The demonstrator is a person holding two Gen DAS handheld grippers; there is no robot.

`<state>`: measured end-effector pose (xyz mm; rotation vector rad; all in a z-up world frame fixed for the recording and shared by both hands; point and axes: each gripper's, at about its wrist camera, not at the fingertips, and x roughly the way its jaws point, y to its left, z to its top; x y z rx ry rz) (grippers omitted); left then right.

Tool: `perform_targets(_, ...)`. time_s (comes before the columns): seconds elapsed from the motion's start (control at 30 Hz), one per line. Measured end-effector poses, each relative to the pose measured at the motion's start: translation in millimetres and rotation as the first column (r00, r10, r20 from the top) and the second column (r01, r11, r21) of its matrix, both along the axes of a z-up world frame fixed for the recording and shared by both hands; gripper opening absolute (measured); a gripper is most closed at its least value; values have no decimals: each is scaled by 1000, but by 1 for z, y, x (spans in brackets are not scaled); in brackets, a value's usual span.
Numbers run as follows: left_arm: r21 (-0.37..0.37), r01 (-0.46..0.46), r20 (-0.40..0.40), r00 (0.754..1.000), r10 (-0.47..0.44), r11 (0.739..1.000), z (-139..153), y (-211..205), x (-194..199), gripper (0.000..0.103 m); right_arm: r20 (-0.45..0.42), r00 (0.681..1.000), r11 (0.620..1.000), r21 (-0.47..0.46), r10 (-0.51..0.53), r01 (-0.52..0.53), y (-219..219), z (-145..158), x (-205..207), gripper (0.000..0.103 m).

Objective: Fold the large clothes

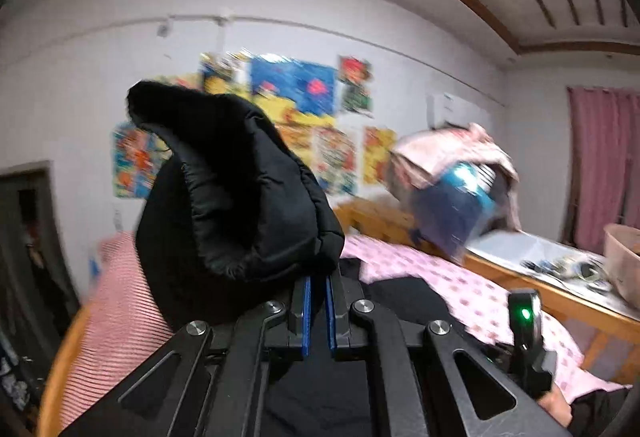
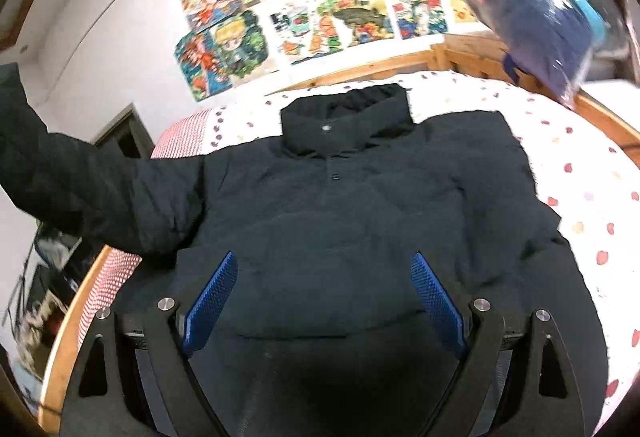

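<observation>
A large black padded jacket point(image 2: 340, 205) lies front-up on the bed, collar toward the wall. Its left sleeve point(image 2: 60, 181) is lifted off the bed and stretches up to the left. My left gripper point(image 1: 319, 277) is shut on the cuff of that sleeve point(image 1: 240, 177), which bulges up in front of the camera. My right gripper point(image 2: 324, 269) is open and empty, hovering over the lower middle of the jacket, its blue pads point(image 2: 212, 301) spread wide apart.
The bed has a pink dotted sheet point(image 2: 580, 165) and a wooden frame point(image 2: 72, 325). A red striped cover point(image 1: 116, 301) lies at the left. A pile of bedding and a blue bag point(image 2: 552, 17) sits on the headboard. A desk point(image 1: 540, 269) stands at the right.
</observation>
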<state>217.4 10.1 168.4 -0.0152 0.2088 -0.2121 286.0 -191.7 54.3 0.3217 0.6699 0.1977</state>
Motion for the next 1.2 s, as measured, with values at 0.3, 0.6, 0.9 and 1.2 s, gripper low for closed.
perform_targets(0.3, -2, 211, -236, 950, -205, 977, -67, -72, 34, 6, 43, 999, 986, 162, -33, 26, -68, -9, -15, 85)
perform_targets(0.6, 3, 295, -467, 845, -259, 956, -150, -117, 74, 6, 14, 999, 936, 351, -46, 38, -119, -44, -10, 85)
perform_targets(0.9, -26, 279, -600, 764, -238, 960, -185, -119, 83, 21, -64, 998, 899, 439, 25, 5, -118, -87, 17, 85)
perform_targets(1.2, -19, 162, -580, 802, -143, 987, -165, -73, 54, 72, -124, 991, 845, 535, 57, 18, -110, -109, 12, 85)
